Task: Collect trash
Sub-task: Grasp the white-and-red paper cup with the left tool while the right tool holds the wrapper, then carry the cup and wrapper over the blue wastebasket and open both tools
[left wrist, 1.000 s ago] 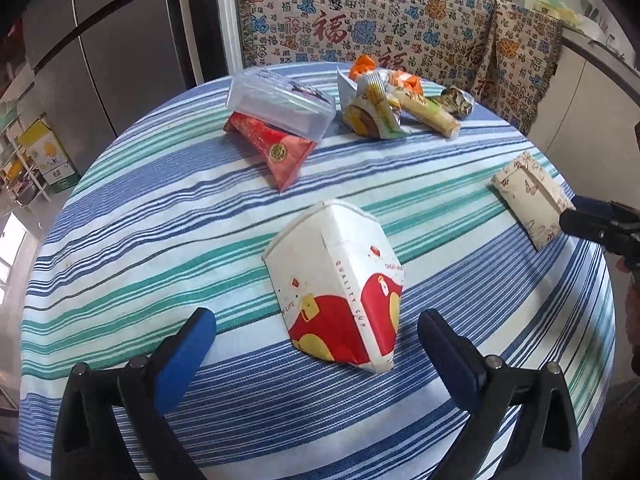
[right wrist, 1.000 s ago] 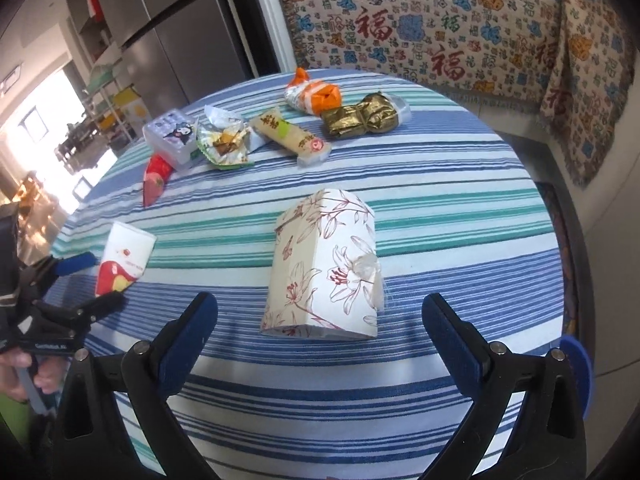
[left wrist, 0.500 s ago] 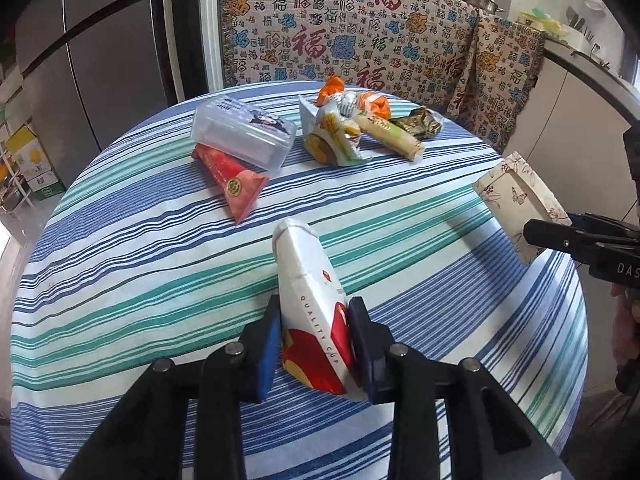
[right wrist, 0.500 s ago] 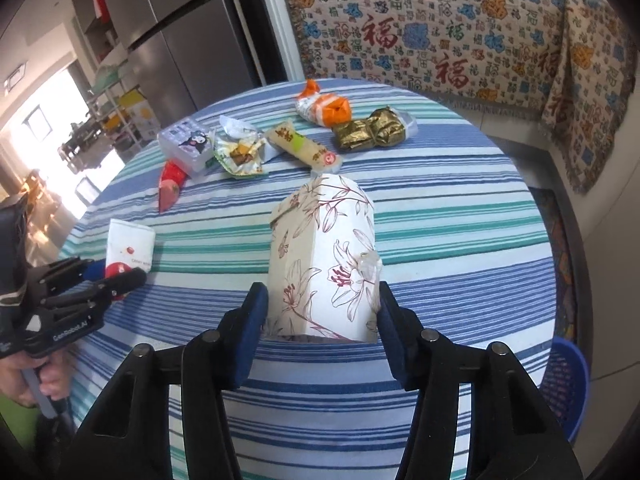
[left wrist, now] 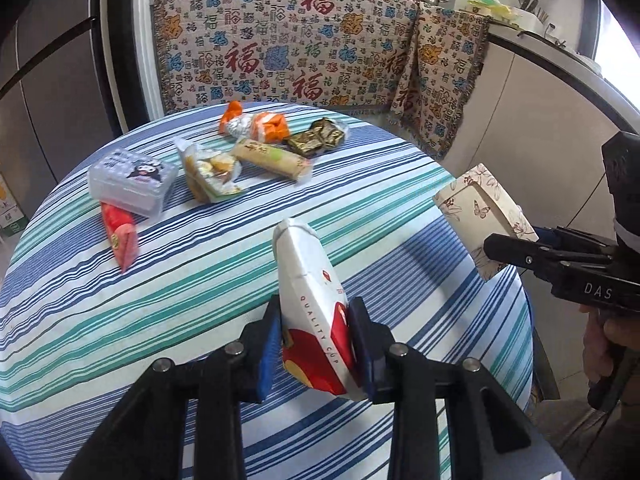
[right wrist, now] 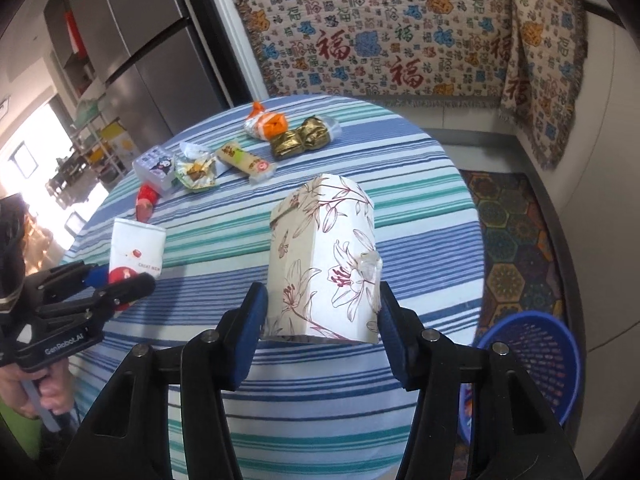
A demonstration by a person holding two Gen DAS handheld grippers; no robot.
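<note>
Left wrist: my left tongs (left wrist: 314,344) clamped on the flattened paper cup (left wrist: 310,304), its base hidden by the pads; cup now lifted clear of the table (left wrist: 168,300).

Right wrist: right tongs (right wrist: 320,330) clamped on the floral box (right wrist: 324,264), raised since before; blue basket (right wrist: 532,364) partly cut off.

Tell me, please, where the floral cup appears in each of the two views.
Left wrist view: the floral cup is at the right edge, held by the right gripper.
Right wrist view: the floral cup is at the center, between the blue pads.
Shared landmark: the gold packet at the table's far side.
</note>
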